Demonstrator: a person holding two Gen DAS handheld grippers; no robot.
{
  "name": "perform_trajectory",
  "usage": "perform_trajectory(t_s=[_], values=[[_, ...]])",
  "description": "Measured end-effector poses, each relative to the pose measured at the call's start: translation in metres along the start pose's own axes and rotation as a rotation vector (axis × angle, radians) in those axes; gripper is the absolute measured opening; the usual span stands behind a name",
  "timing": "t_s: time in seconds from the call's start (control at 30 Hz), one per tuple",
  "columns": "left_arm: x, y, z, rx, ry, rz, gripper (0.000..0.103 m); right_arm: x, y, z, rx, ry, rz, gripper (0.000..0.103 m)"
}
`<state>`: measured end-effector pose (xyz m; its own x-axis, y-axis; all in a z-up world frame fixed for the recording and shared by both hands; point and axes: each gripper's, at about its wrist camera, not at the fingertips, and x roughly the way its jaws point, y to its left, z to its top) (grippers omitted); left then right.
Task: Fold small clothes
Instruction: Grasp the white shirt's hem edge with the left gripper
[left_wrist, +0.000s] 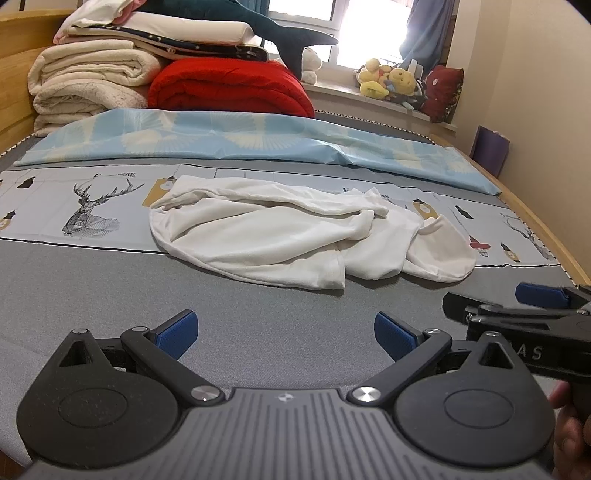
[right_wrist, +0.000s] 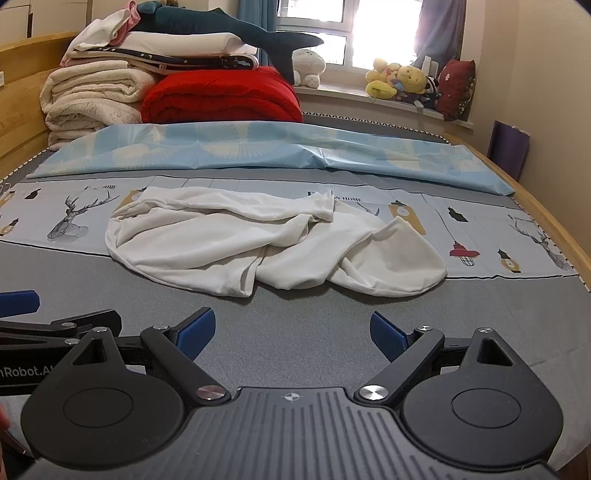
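While the crumpled white cotton garment (left_wrist: 295, 236) lies unfolded ahead of both pairs of jaws, no fold has been started.

The left gripper (left_wrist: 286, 334) and right gripper (right_wrist: 291, 334) both hang low over the grey mattress surface (left_wrist: 258, 314) with jaws spread wide and nothing between them; the garment sits just beyond their tips, half on the grey and half on the pale deer-print sheet (right_wrist: 66, 218). Everything is left to do: spread it flat, find hem and sleeves (the bunching hides which is which), then fold. Open grey room lies between jaws and cloth, and to either side of the garment. Farther beyond, the light-blue patterned cover (left_wrist: 258, 140) bounds the space, and the wooden bed rail (right_wrist: 554, 225) closes off the side right of the right jaws.
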<state>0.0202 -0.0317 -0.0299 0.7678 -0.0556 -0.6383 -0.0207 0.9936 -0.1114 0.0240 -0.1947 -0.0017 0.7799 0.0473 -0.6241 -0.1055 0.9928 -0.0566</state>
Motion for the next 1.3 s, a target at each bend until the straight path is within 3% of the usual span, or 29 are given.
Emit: perform_trajectory(t_s=[0.17, 0.27, 0.33, 0.4, 0.47, 0.5, 0.7, 0.93, 1.13, 1.17, 1.23, 1.3], values=[[-0.005, 0.001, 0.001, 0.001, -0.019, -0.003, 0.097, -0.012, -0.015, 0.012, 0.031, -0.083, -0.002, 0.079], [-0.002, 0.001, 0.004, 0.012, 0.003, -0.016, 0.068, -0.015, -0.037, 0.031, 0.038, -0.15, -0.029, 0.072], [0.001, 0.0, 0.006, 0.026, 0.032, -0.032, 0.041, -0.012, -0.053, 0.037, 0.055, -0.188, -0.035, 0.065], [0.007, -0.003, 0.014, 0.051, 0.066, -0.059, 0.03, -0.005, -0.065, 0.031, 0.081, -0.198, -0.055, 0.057], [0.016, -0.006, 0.026, 0.07, 0.083, -0.091, 0.029, 0.011, -0.074, 0.023, 0.102, -0.107, -0.074, 0.044], [0.023, -0.008, 0.033, 0.083, 0.093, -0.107, 0.029, 0.015, -0.078, 0.023, 0.121, -0.079, -0.068, 0.041], [0.093, -0.018, 0.07, 0.144, 0.15, -0.169, 0.029, 0.027, -0.093, 0.025, 0.136, -0.04, -0.018, 0.042], [0.185, -0.025, 0.072, -0.023, 0.296, -0.2, 0.031, 0.03, -0.103, 0.026, 0.154, -0.016, 0.004, 0.044], [0.23, -0.04, 0.057, 0.019, 0.339, -0.13, 0.031, 0.032, -0.117, 0.026, 0.154, 0.012, -0.006, 0.044], [0.233, -0.041, 0.056, 0.035, 0.333, -0.125, 0.03, 0.033, -0.12, 0.026, 0.161, 0.015, -0.011, 0.044], [0.236, -0.045, 0.054, 0.094, 0.33, -0.09, 0.007, 0.033, -0.124, 0.026, 0.171, 0.021, -0.017, 0.044], [0.231, -0.043, 0.054, 0.141, 0.337, -0.06, 0.003, 0.033, -0.125, 0.026, 0.171, 0.027, -0.015, 0.044]])
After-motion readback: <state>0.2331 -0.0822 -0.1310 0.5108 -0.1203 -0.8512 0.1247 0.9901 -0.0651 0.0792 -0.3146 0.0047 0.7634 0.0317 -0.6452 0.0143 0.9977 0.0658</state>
